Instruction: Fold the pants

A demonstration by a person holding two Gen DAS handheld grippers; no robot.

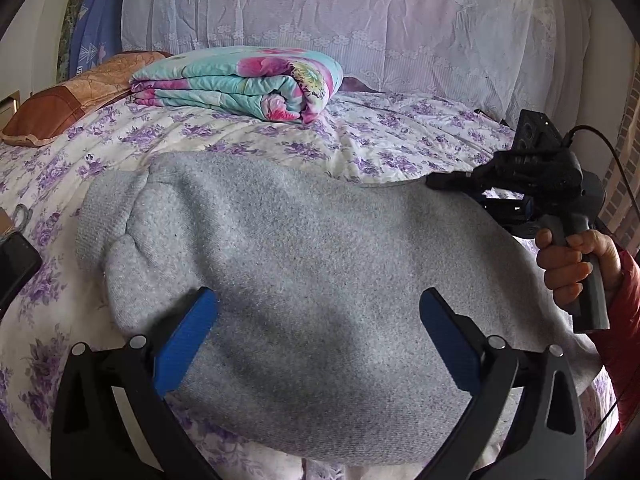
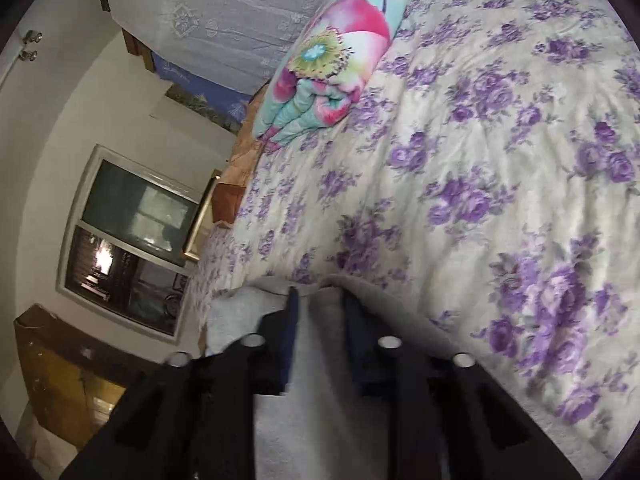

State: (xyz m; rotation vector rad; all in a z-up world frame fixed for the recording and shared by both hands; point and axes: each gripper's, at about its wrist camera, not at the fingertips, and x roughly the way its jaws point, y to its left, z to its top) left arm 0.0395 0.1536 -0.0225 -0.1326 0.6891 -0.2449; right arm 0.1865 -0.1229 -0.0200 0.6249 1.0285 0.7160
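The grey fleece pants (image 1: 304,264) lie spread across the purple-flowered bedspread (image 1: 200,136), waistband end to the left. My left gripper (image 1: 318,312) is open, its blue pads (image 1: 188,336) wide apart just above the near part of the pants. My right gripper (image 1: 448,180) is held in a hand at the right, its fingers closed on the pants' far right edge. In the right wrist view the right gripper (image 2: 320,300) is shut on a fold of the grey pants (image 2: 312,360), tilted on its side over the bed.
A folded teal and pink floral quilt (image 1: 248,80) lies at the back of the bed, also in the right wrist view (image 2: 332,56). A brown pillow (image 1: 68,100) sits at the far left. A dark phone (image 1: 16,268) lies at the left edge. A lace cover (image 1: 360,20) hangs behind.
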